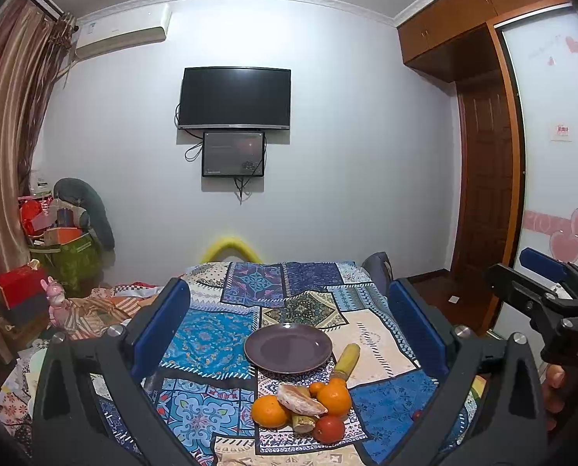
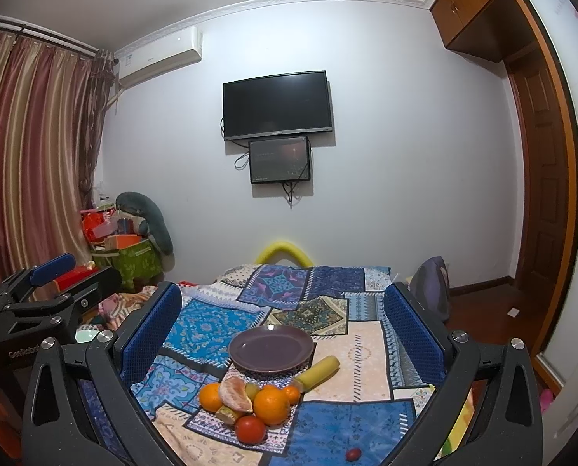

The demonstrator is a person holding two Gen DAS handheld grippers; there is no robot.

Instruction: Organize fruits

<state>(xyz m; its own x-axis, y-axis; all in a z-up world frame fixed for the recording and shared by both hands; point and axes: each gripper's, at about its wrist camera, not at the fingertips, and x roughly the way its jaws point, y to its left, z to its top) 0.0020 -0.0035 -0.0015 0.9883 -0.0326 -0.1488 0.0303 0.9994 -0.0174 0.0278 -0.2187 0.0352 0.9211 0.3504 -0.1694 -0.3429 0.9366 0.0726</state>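
Both grippers hang over the patchwork cloth (image 1: 211, 334), the left gripper (image 1: 289, 310) and the right gripper (image 2: 283, 314) each with jaws spread wide and nothing between them. One empty purple plate (image 2: 271, 347) sits mid-cloth. Just in front of it lies the fruit pile: three oranges (image 2: 271, 406), one peeled orange (image 2: 234, 392), one tomato (image 2: 250, 429), and what look like two sugarcane pieces (image 2: 318, 372), though the heap hides part. One small red fruit (image 2: 353, 454) lies apart, nearer.

Dark TV (image 1: 234, 98) hangs on the pale wall at 12 o'clock, striped curtains (image 2: 28, 155) at 9, wooden wardrobe (image 1: 479, 178) at 3, AC unit (image 2: 161, 54) around 11.
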